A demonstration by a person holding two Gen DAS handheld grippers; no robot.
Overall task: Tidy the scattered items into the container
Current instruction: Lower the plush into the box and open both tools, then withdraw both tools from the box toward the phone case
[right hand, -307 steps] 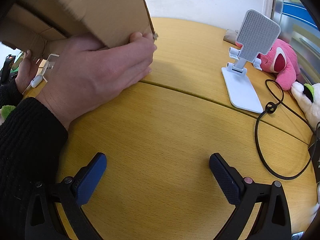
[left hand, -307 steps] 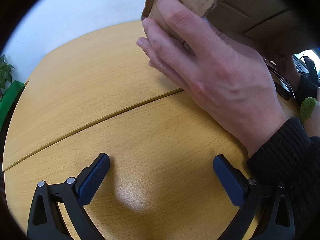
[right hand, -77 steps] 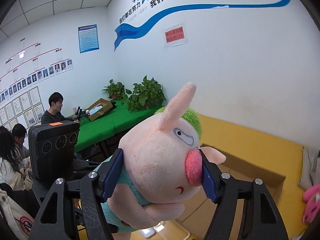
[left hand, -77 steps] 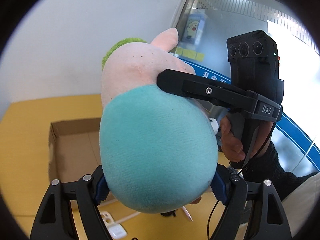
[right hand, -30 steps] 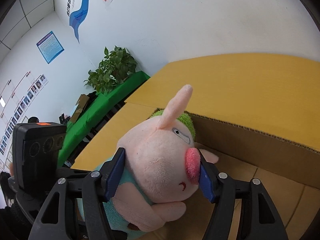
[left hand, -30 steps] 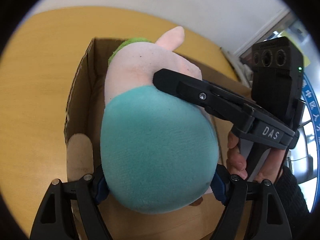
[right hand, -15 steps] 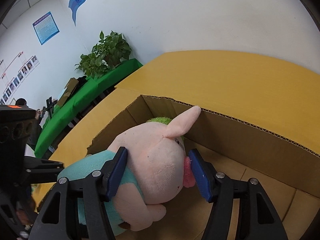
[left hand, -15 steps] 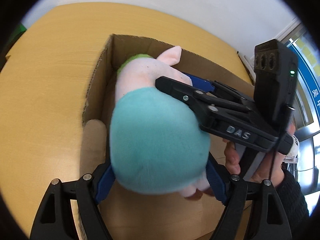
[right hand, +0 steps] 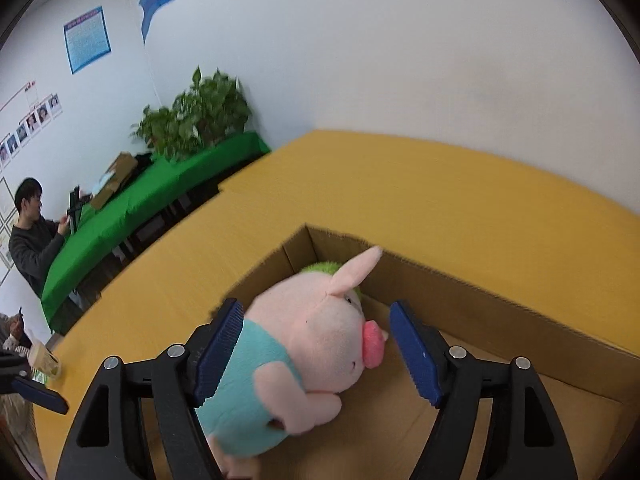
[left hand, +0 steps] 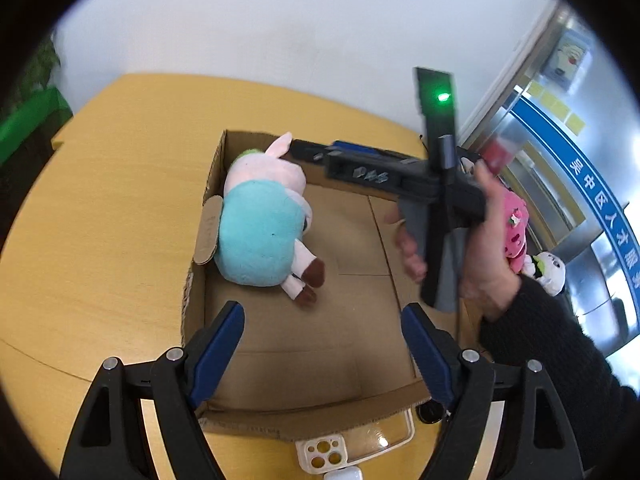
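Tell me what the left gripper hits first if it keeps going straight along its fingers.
Probably the bare floor of the cardboard box: the left gripper stands open above it, nothing between the fingers. The pig plush lies beyond, slightly left; depth is unclear.

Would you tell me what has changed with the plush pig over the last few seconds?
Both grippers carried the plush pig down into the cardboard box and let go: left gripper pulled back empty; right gripper is opening, pads off the pig. The box stayed on the table.
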